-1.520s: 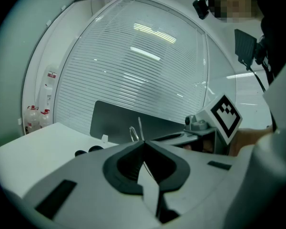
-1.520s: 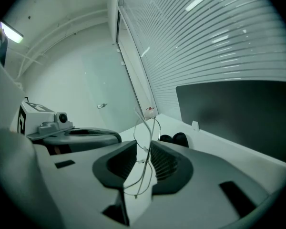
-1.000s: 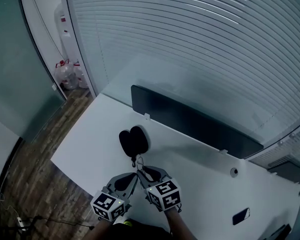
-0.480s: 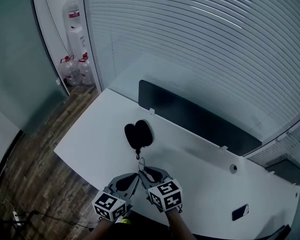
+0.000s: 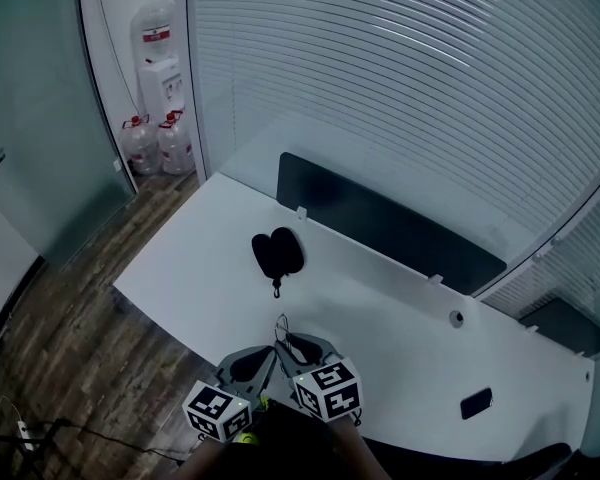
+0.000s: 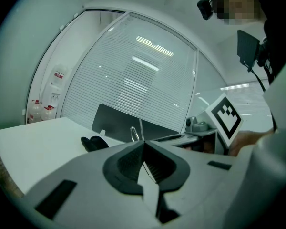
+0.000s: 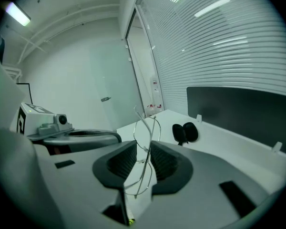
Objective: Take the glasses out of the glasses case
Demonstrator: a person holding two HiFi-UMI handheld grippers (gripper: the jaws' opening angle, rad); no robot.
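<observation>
The black glasses case (image 5: 276, 253) lies open on the white desk (image 5: 380, 318), its hook strap towards me; it also shows in the left gripper view (image 6: 94, 142) and the right gripper view (image 7: 185, 132). My right gripper (image 5: 286, 349) is shut on thin wire-framed glasses (image 7: 145, 137), whose rims rise above its jaws (image 5: 282, 330). My left gripper (image 5: 271, 350) sits tip to tip with it, jaws shut. A bit of the glasses' rim (image 6: 132, 133) pokes up at the left tip; I cannot tell whether it is pinched there. Both grippers hover over the desk's near edge, well short of the case.
A dark divider panel (image 5: 390, 228) runs along the desk's far edge before a wall of blinds. A cable grommet (image 5: 456, 318) and a dark phone (image 5: 475, 403) lie at the desk's right. Water bottles and a dispenser (image 5: 160, 118) stand on the wooden floor at far left.
Both grippers, with the glasses, have drawn back from the case towards the desk's near edge. The case stays where it lay and now looks farther off.
</observation>
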